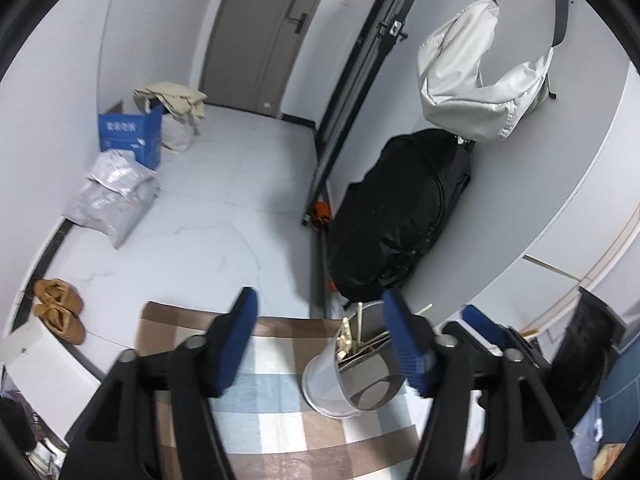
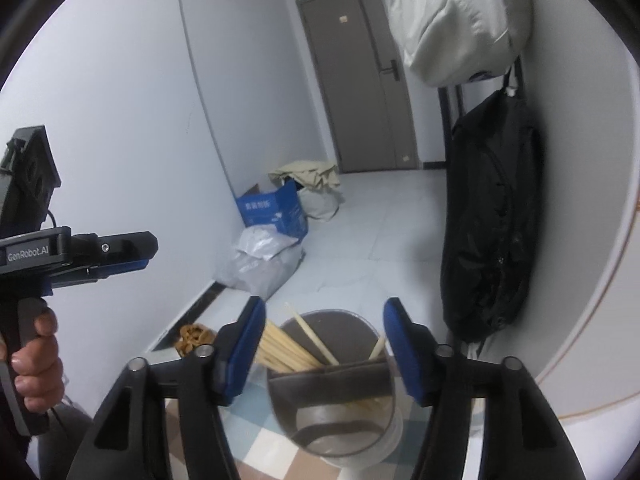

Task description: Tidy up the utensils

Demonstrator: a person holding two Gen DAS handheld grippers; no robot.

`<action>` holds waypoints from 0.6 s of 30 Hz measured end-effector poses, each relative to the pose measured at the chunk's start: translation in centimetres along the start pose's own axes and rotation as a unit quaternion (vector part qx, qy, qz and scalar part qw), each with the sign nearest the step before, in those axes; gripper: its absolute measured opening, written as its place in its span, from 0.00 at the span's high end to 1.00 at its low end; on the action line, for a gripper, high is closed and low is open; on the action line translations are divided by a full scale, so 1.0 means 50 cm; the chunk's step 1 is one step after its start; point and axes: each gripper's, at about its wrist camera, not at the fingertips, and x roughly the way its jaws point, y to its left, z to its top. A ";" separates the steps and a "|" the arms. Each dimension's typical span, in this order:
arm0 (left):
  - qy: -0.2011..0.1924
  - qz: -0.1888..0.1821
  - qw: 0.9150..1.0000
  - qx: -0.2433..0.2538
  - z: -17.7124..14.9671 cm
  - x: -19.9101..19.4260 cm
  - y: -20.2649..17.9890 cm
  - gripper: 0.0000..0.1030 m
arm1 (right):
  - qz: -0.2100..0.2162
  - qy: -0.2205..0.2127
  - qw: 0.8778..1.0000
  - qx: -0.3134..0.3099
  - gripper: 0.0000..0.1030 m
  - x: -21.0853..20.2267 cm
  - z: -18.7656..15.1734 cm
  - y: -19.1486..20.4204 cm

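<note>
A round utensil holder [image 1: 352, 380] with a dark divider stands on the checked tablecloth [image 1: 272, 400]; wooden chopsticks [image 1: 346, 338] stick out of it. In the right wrist view the holder [image 2: 332, 392] sits between the open fingers of my right gripper [image 2: 324, 344], with the chopsticks [image 2: 292, 350] leaning left. My left gripper [image 1: 320, 340] is open and empty, left of the holder. It also shows in the right wrist view [image 2: 120, 256], held in a hand at the left. The right gripper's fingertip [image 1: 480, 322] shows in the left wrist view, right of the holder.
On the floor lie a blue box [image 1: 130, 134], a grey plastic bag [image 1: 112, 196], brown slippers [image 1: 60, 308] and a black bag [image 1: 400, 216]. A white bag [image 1: 476, 80] hangs on the wall. A door [image 1: 264, 32] stands at the far end.
</note>
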 end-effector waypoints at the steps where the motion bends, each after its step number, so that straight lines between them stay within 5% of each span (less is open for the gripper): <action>1: -0.010 0.006 1.000 0.003 -0.004 -0.012 -0.003 0.32 | 0.000 -0.006 1.000 0.000 0.38 -0.012 -0.002 0.002; 12: -0.094 0.085 0.991 0.043 -0.052 -0.116 -0.042 0.03 | 0.003 -0.082 0.996 -0.022 0.11 -0.169 -0.028 0.083; 18: -0.134 0.100 0.984 0.063 -0.099 -0.161 -0.049 0.03 | -0.012 -0.120 0.992 -0.034 0.00 -0.230 -0.060 0.110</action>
